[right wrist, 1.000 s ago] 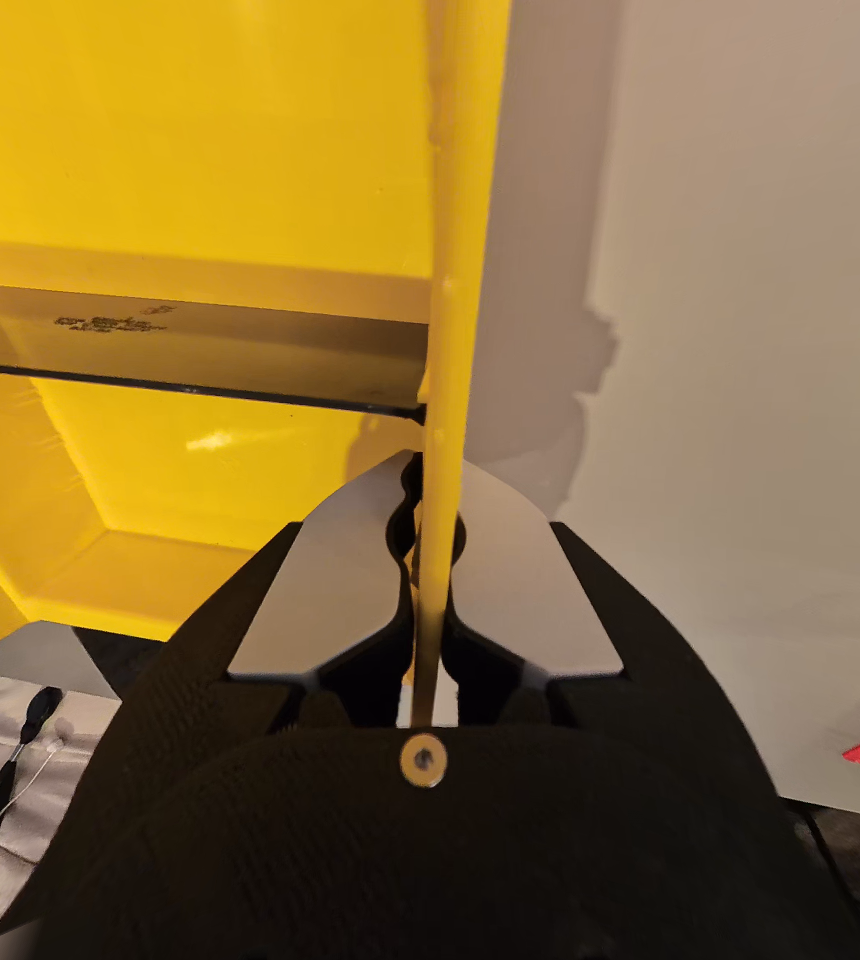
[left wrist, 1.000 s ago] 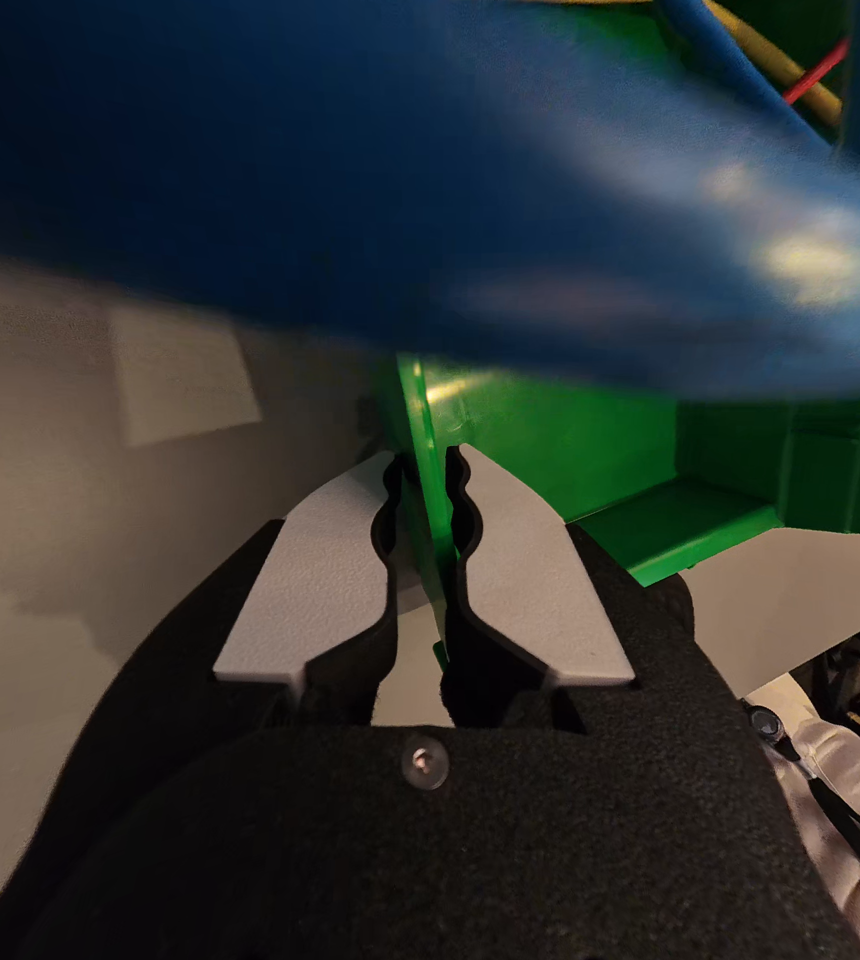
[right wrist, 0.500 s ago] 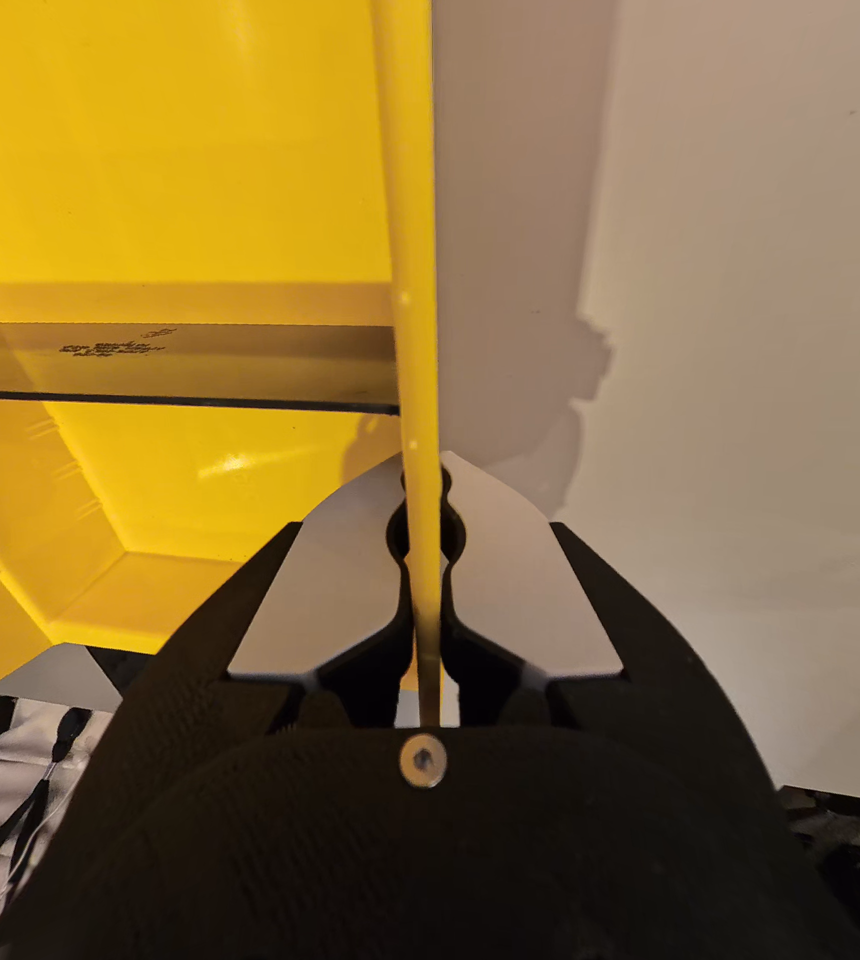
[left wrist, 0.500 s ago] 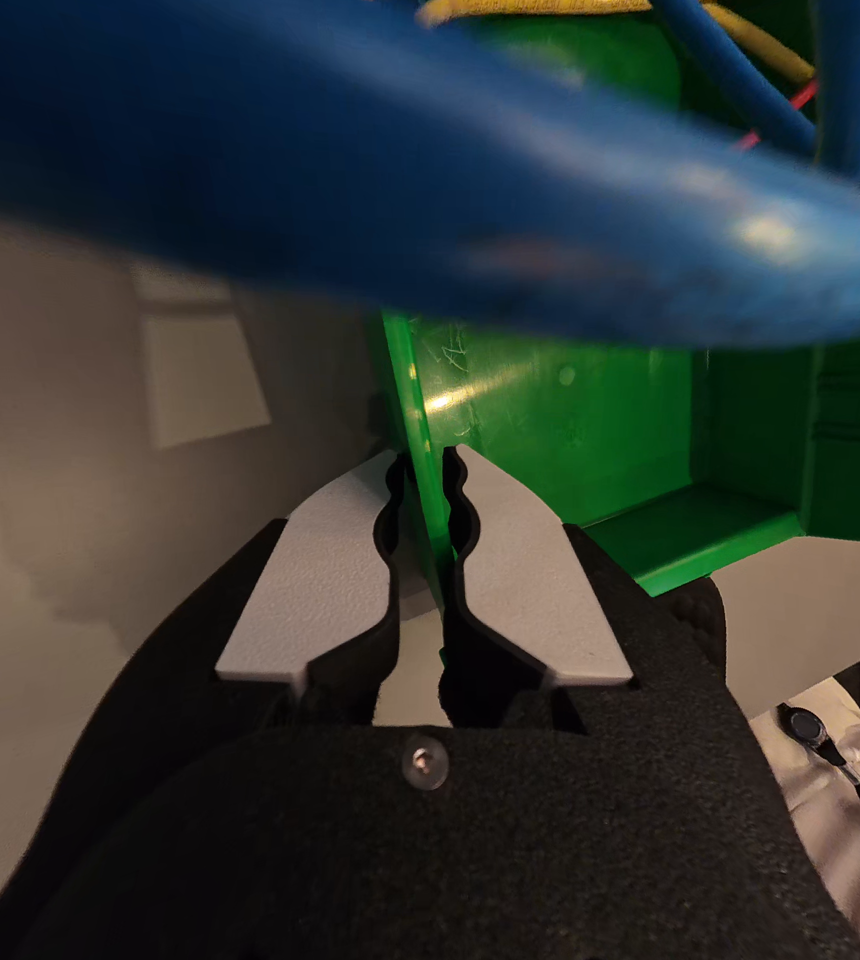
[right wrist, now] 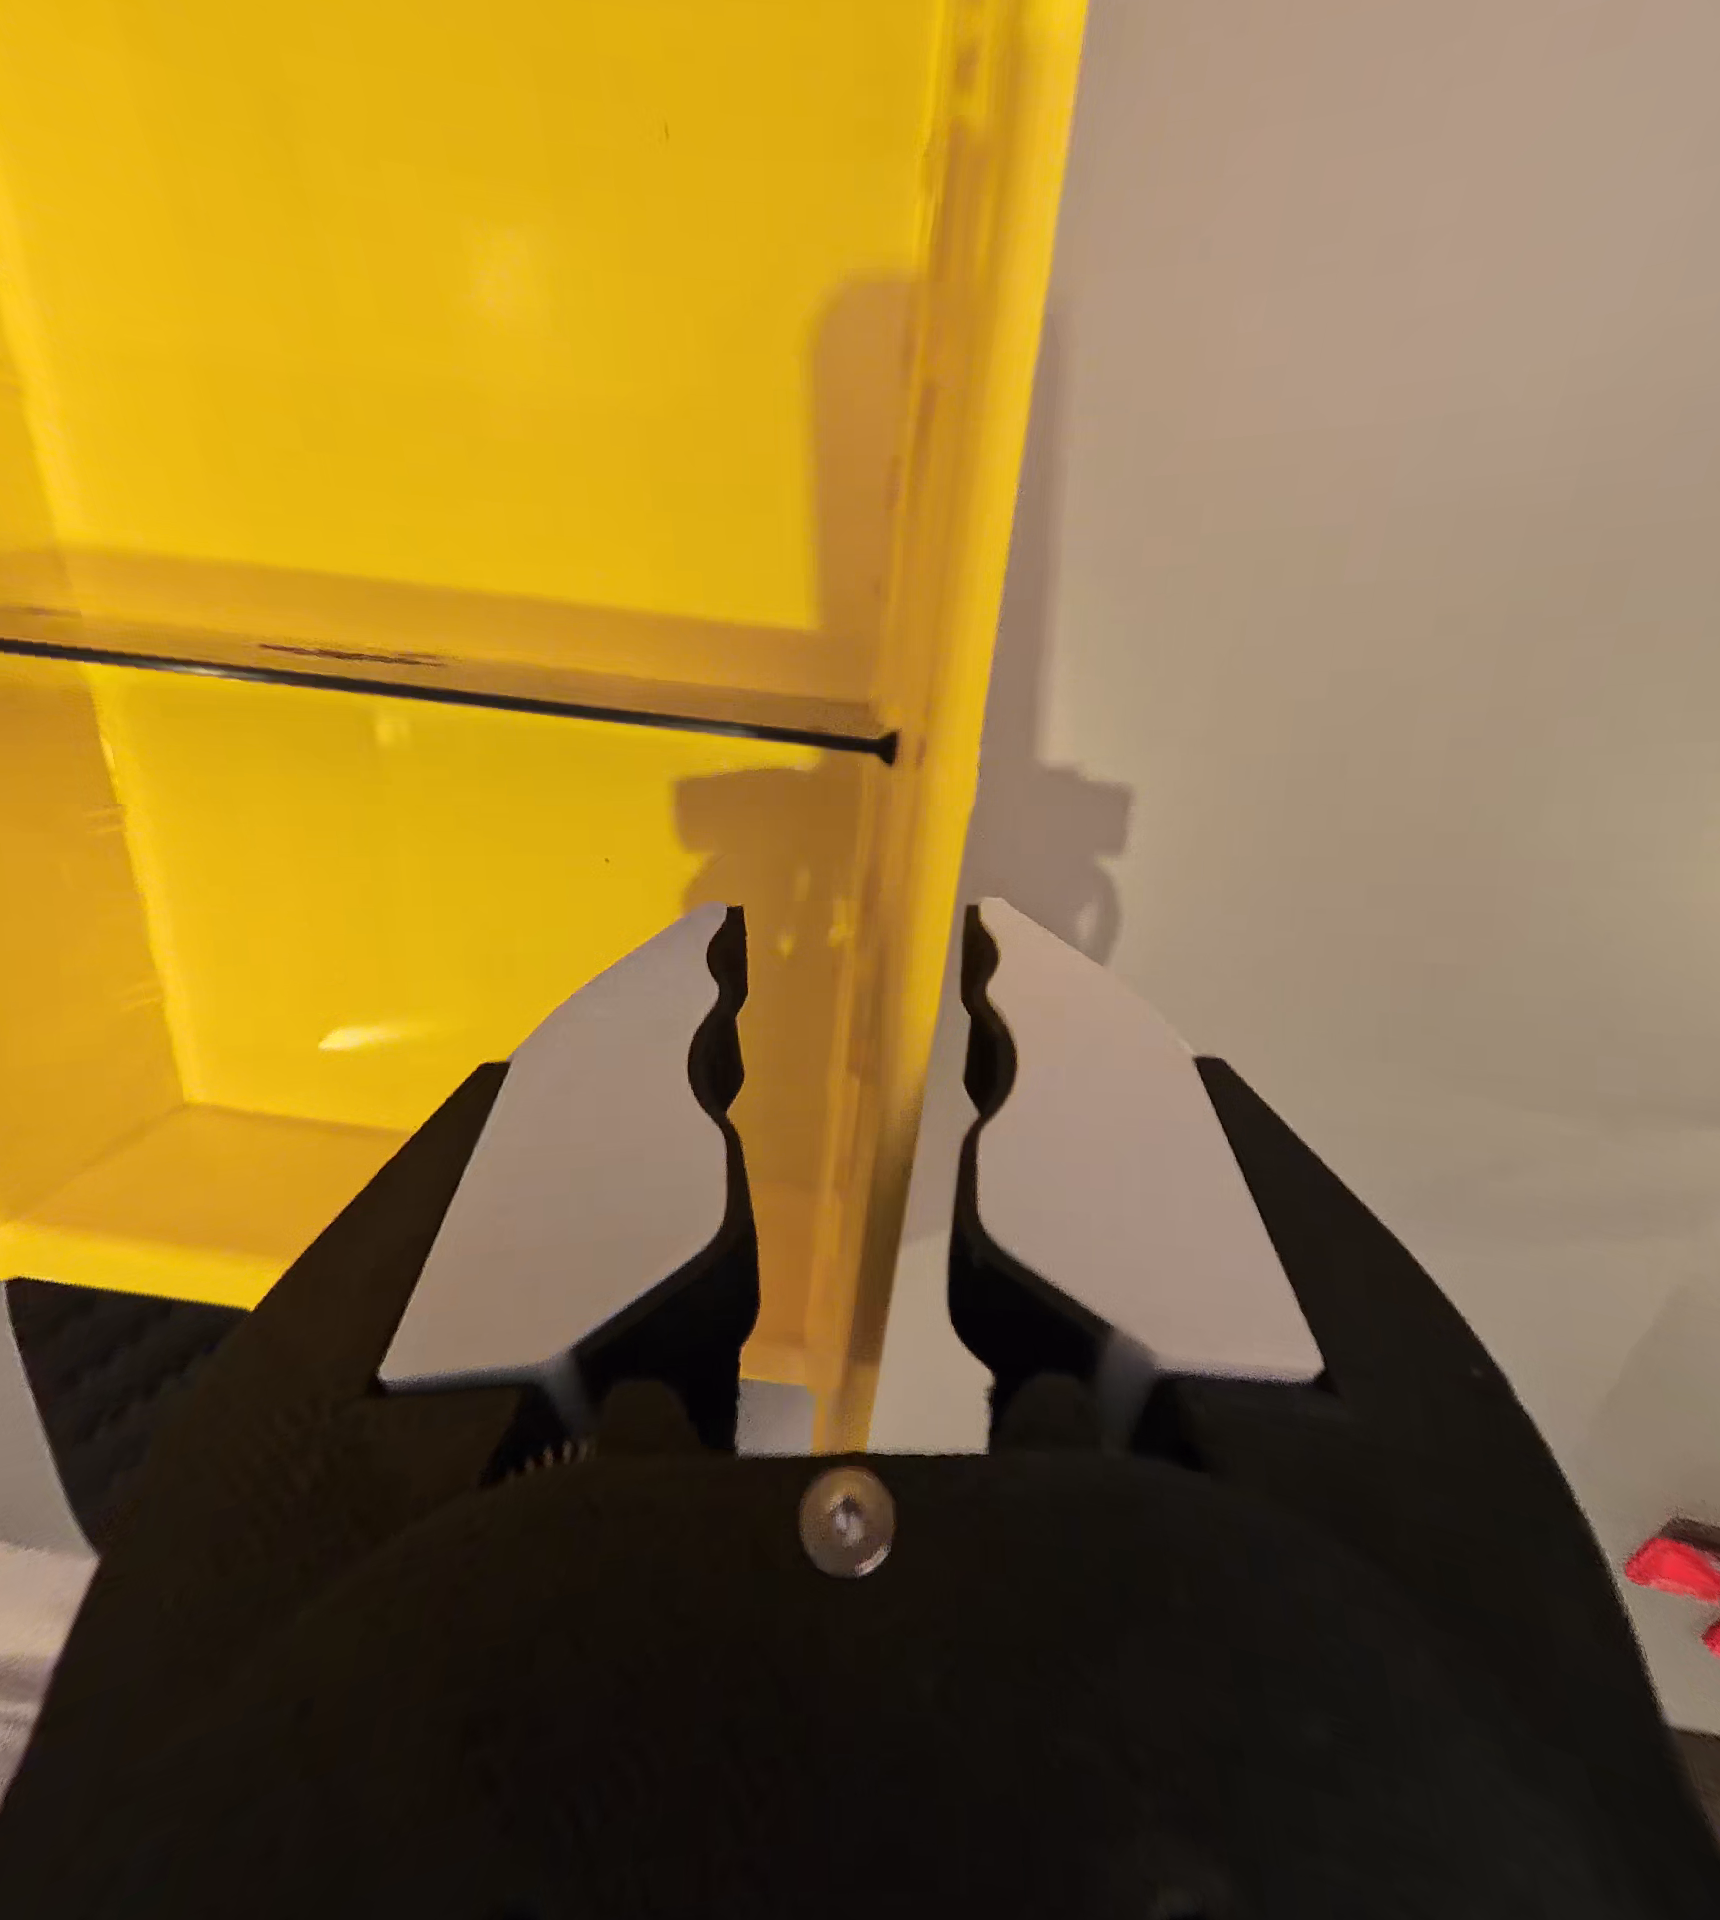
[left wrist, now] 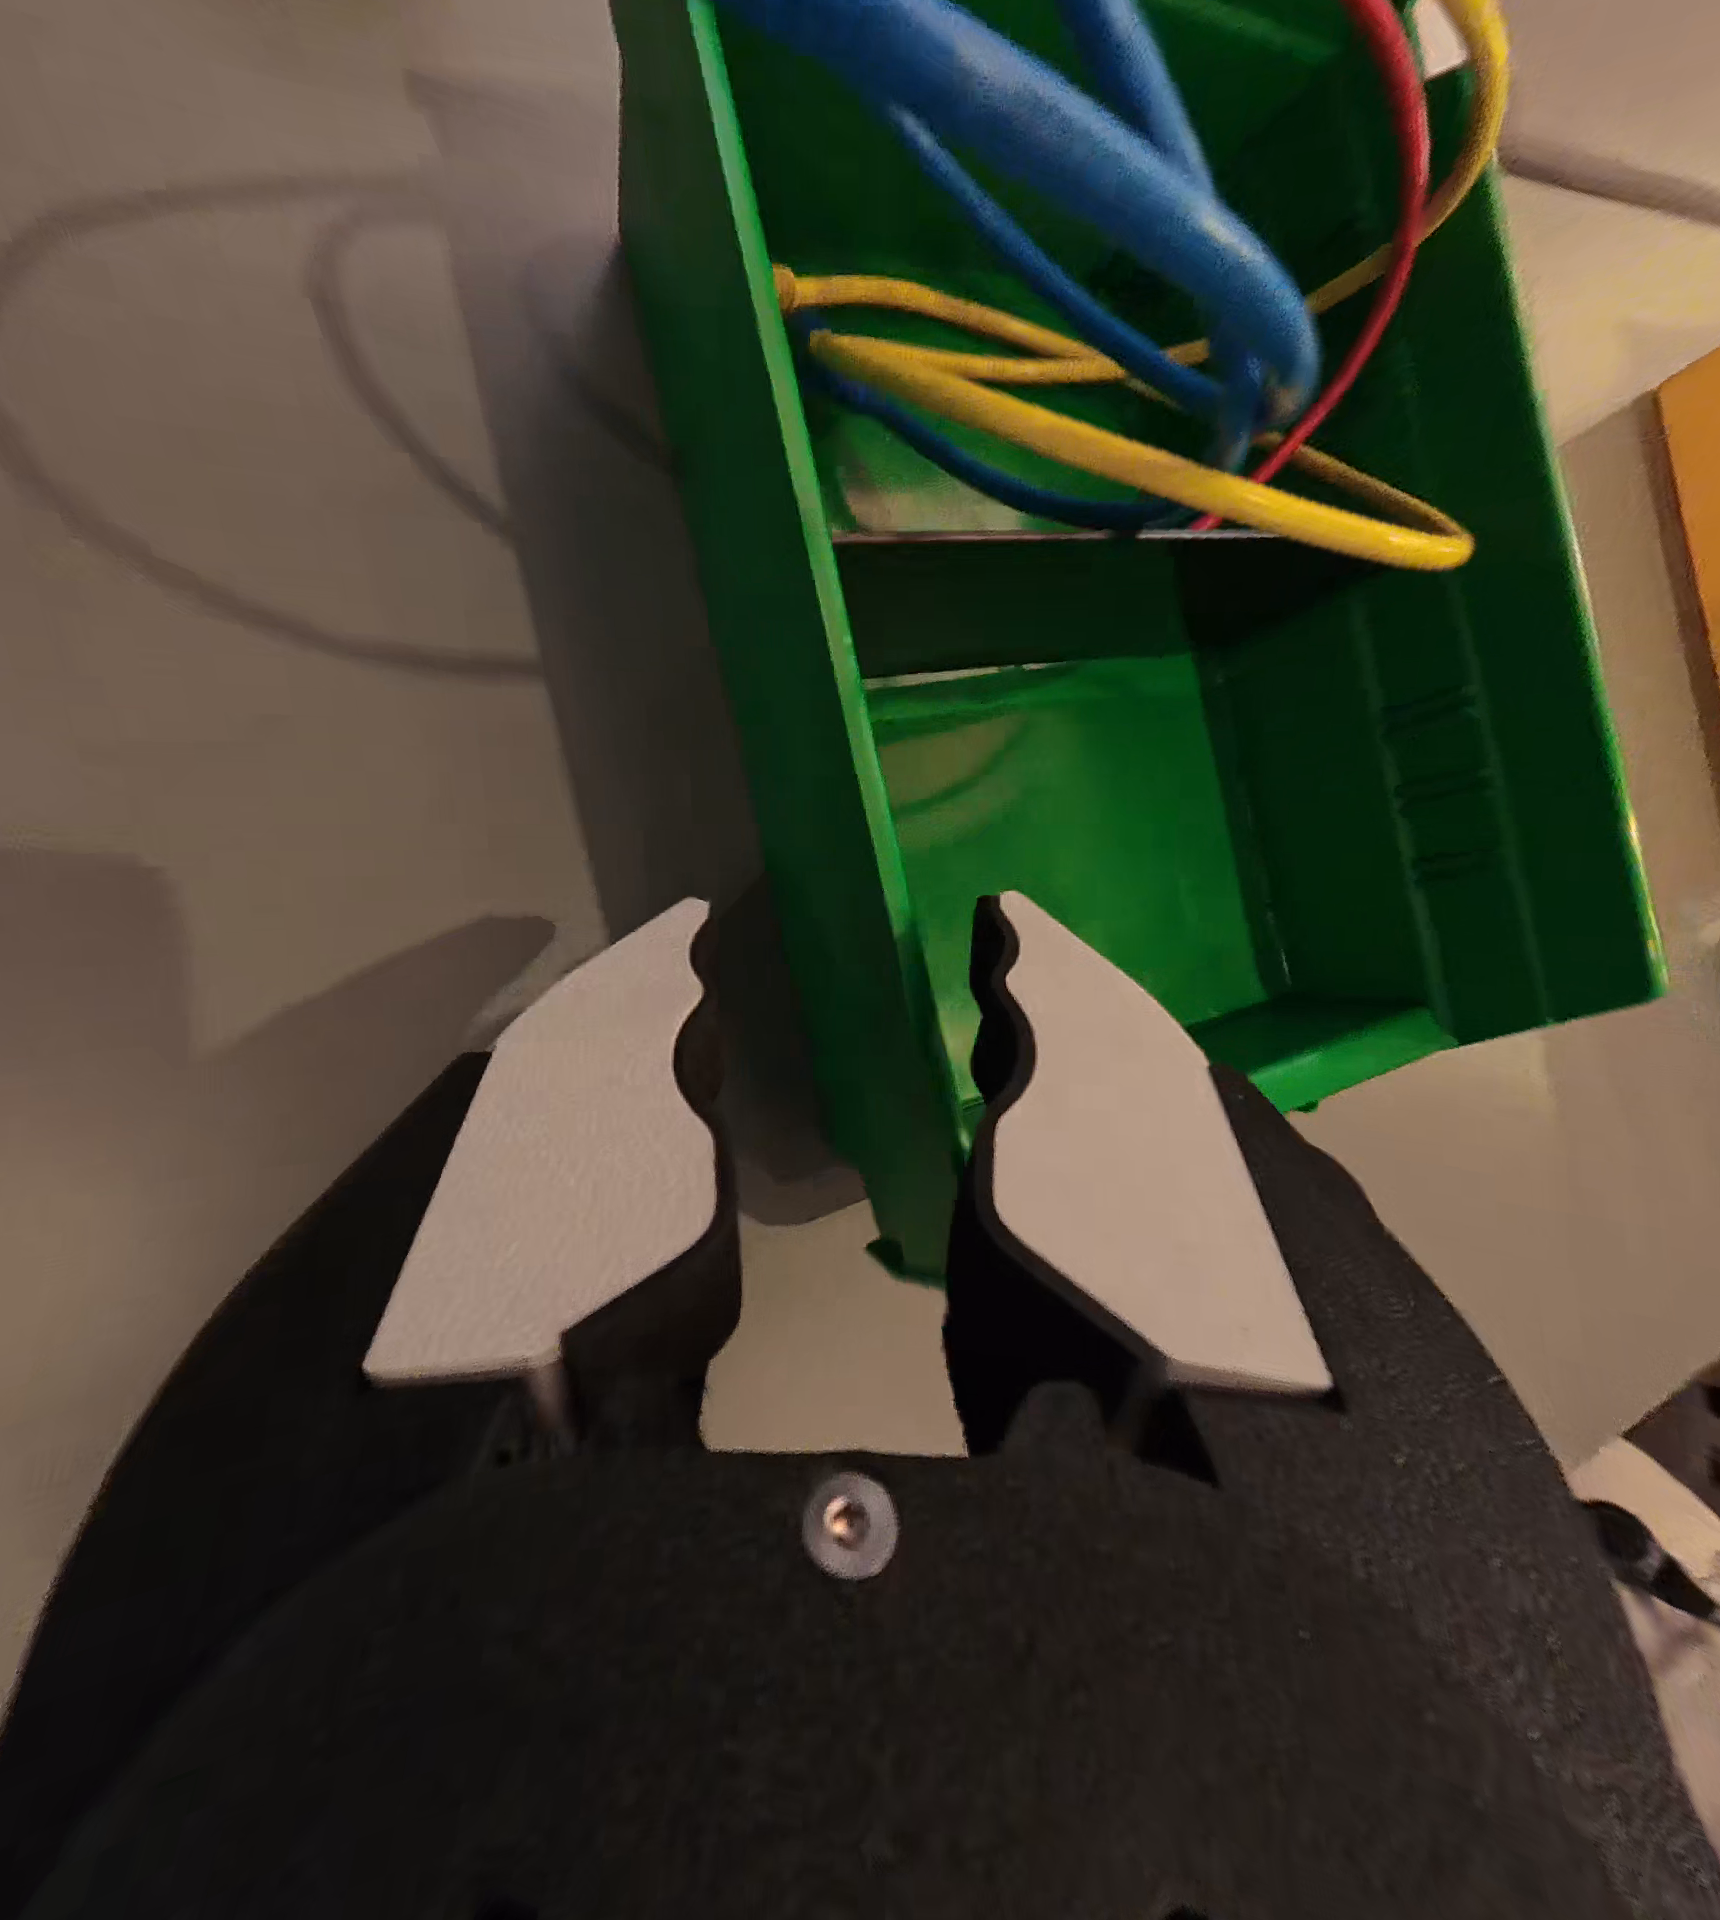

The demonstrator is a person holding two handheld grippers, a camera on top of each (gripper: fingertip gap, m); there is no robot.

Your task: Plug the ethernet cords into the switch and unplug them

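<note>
Two bins — one green bin (left wrist: 1095,831), one yellow bin (right wrist: 420,364) — each split by one divider. The green bin's far compartment holds tangled cords: blue cords (left wrist: 1095,156), yellow cords (left wrist: 1147,457) and one red cord (left wrist: 1396,208); their exact number is unclear. One red object (right wrist: 1713,1590) lies near right.

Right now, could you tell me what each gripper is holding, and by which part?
Nothing: both stand open, the left gripper straddling the green bin's wall, the right gripper the yellow bin's.

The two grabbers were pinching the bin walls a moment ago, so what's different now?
Both let go. The left gripper opened off the green bin wall and backed away, showing the cables inside. The right gripper opened off the yellow bin wall. Each wall still stands between its open fingers.
</note>
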